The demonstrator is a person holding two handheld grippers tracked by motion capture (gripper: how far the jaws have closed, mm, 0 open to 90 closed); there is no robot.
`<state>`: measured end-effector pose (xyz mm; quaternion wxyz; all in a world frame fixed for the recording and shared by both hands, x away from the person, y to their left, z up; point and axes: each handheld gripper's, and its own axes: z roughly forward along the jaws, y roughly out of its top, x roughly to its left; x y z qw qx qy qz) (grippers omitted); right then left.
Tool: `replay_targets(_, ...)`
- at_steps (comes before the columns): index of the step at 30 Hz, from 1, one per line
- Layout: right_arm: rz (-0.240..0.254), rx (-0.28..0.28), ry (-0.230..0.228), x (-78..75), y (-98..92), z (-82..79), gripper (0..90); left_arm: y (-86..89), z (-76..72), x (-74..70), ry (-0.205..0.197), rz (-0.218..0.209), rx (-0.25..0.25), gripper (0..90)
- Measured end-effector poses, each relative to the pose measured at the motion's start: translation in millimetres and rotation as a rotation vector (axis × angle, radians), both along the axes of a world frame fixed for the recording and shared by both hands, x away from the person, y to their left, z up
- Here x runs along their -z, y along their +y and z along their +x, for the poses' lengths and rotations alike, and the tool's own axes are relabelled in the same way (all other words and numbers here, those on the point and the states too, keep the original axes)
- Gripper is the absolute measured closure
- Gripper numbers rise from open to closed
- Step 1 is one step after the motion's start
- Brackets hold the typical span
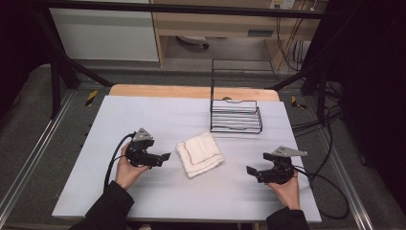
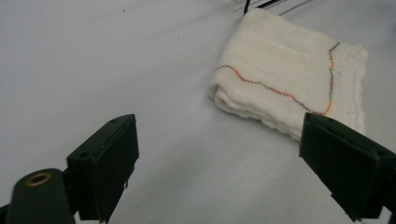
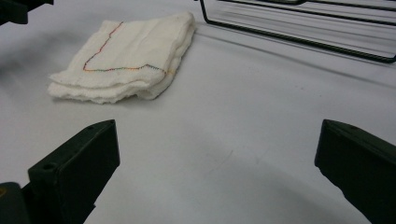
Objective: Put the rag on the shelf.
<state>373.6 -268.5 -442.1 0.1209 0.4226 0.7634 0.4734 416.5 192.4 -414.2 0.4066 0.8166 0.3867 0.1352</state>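
While the pale grey table (image 1: 191, 191) carried everything in view, a black wire rack (image 1: 236, 115) stood toward its far edge, just beyond and to the right of the folded white cloth (image 1: 199, 154) that lay flat near the table's middle, its coloured stitching facing up. The left gripper (image 1: 163, 157) hovered just to the left of the cloth and the right gripper (image 1: 251, 171) well to its right, each held in a hand, both with jaws spread wide and holding nothing.

soft, nubbly white cloth towel (image 1: 199, 154) on a smooth matt grey table cover (image 1: 143, 115); thin black rack (image 1: 235, 116), probably metal wire
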Motion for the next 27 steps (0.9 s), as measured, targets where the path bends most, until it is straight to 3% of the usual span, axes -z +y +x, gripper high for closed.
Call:
replay_targets(10,-0.001,-0.001,0.004,0.1,0.4,-0.1,0.5,-23.4,20.3,3.0,0.015,0.019,-0.022,28.4)
replay_targets(15,-0.002,-0.001,0.005,0.0,0.3,-0.1,0.5,-35.2,30.2,8.3,0.035,0.053,-0.026,34.7)
replay_targets(22,-0.002,-0.002,0.005,0.2,0.3,0.0,0.5,-47.0,42.2,17.8,0.048,0.050,-0.045,47.6)
replay_targets(27,-0.003,-0.004,0.003,0.1,-0.2,0.2,0.5,-54.6,48.3,24.0,0.064,0.078,-0.038,54.1)
